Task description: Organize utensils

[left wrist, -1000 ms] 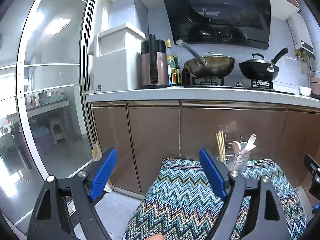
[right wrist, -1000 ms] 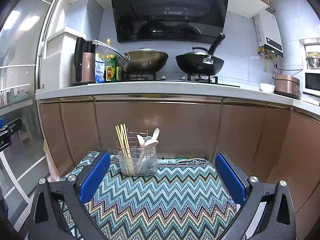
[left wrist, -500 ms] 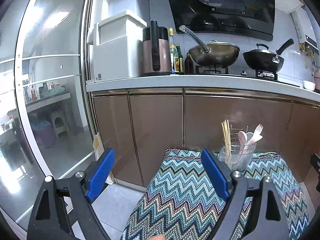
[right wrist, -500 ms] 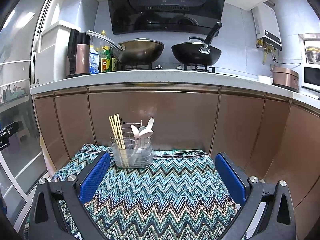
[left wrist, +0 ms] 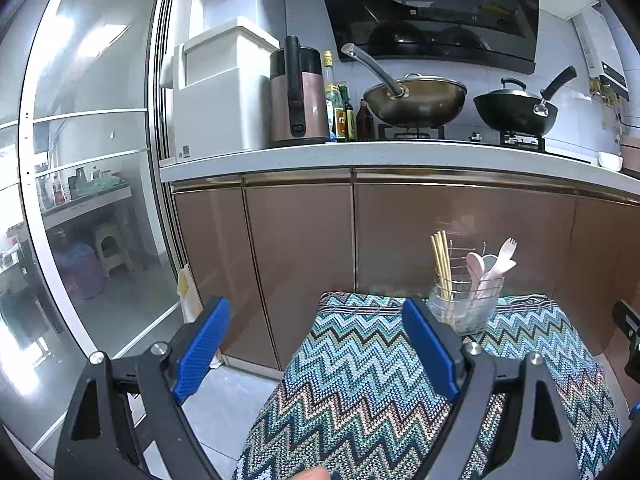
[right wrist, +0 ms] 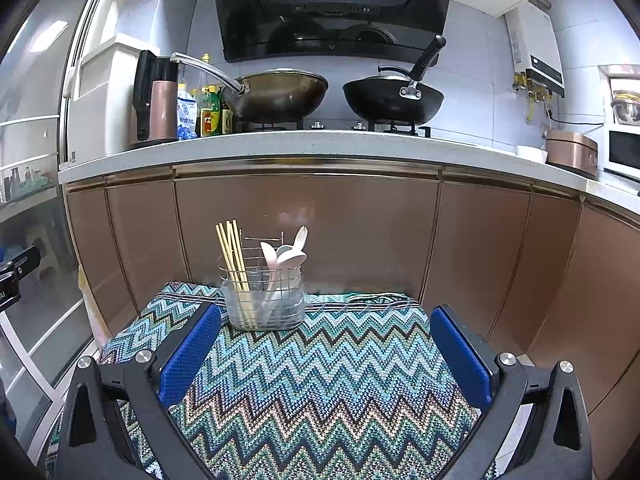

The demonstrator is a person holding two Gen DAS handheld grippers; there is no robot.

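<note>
Both tongs are wide apart and hold nothing: left tongs, right tongs. The rack with chopsticks and spoons stands at the far end of the bench. Reach in slowly and pinch one piece near its top.

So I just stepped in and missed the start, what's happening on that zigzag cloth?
A person holds a claw in each hand over the zigzag cloth. Both the left claw and the right claw are open and hold nothing. The wire utensil holder stands at the far end of the cloth, with chopsticks on one side and pale spoons on the other. No loose utensils show on the cloth.
</note>
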